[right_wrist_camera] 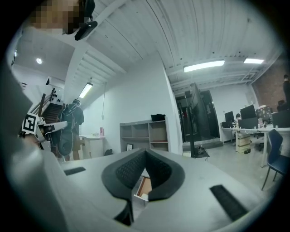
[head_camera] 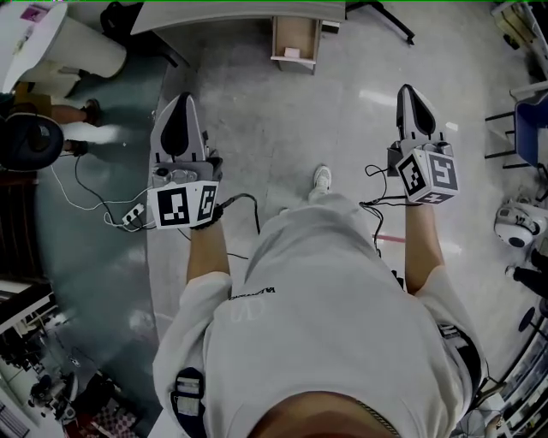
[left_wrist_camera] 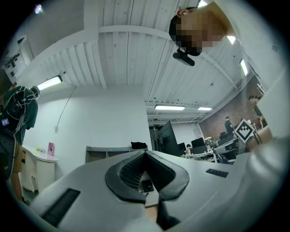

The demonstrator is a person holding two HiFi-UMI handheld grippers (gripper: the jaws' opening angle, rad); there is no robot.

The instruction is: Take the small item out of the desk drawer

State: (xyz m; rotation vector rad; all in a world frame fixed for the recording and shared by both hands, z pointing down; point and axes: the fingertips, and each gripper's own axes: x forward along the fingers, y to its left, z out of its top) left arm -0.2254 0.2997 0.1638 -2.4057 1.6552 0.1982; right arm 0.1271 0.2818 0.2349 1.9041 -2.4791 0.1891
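1. The desk (head_camera: pixel 214 15) is far ahead, and its drawer (head_camera: pixel 295 38) is open, long axis pointing at me.
2. Left claw (head_camera: pixel 182 101) and right claw (head_camera: pixel 409 92) are both pinched closed, empty, well short, flanking the drawer about equally.
3. A small pink item (head_camera: pixel 292 53) lies at the drawer's front.

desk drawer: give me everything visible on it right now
The drawer stands pulled open from under the grey desk at the top of the head view. It is a box, light wood-coloured inside, with a white front panel facing the person. A small pinkish item lies in it near the front; what it is cannot be told. The right gripper view shows the same open box beyond its jaws. Nothing touches it: the left gripper and right gripper are well short of it.
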